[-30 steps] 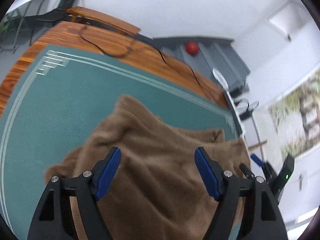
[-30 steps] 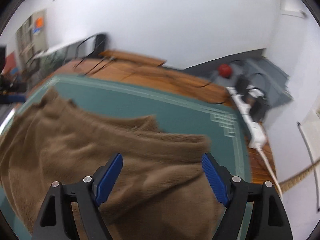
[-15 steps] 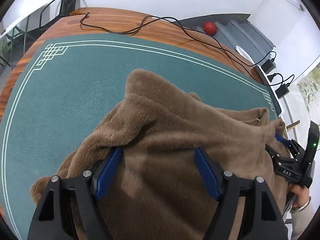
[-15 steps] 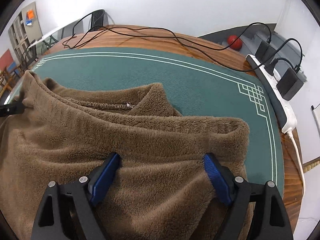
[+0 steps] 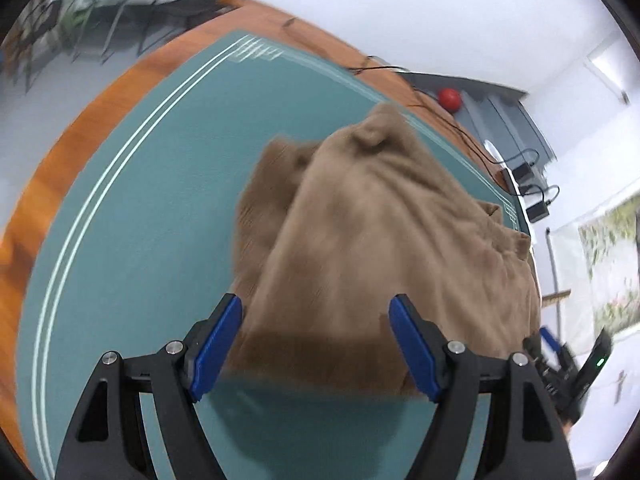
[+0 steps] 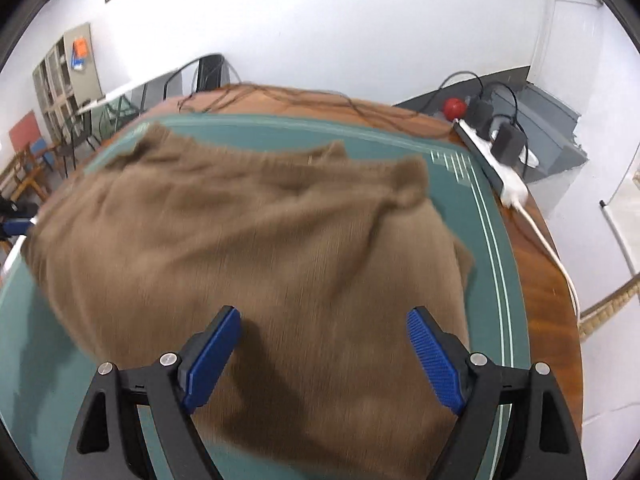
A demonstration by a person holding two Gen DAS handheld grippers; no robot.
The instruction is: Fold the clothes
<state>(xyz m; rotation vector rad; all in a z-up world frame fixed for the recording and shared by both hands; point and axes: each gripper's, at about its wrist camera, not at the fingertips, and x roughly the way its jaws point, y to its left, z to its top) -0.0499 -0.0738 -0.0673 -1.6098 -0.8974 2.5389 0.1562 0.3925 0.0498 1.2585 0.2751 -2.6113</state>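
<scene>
Office: shelving unit (image 6: 66, 76), spare chairs (image 6: 36, 152)

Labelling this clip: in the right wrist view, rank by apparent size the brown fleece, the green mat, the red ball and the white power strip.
1. Brown fleece, nearest the camera
2. Green mat, partly covered, so unsure against the fleece
3. White power strip
4. Red ball

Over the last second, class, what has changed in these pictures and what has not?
Both tongs, left and right, have pulled back from the brown fleece: its near edge now shows between the left tongs, with green mat below. The right tongs have just been opening, pads clear of the cloth. Unchanged: the fleece lies on the mat, ungripped.
</scene>
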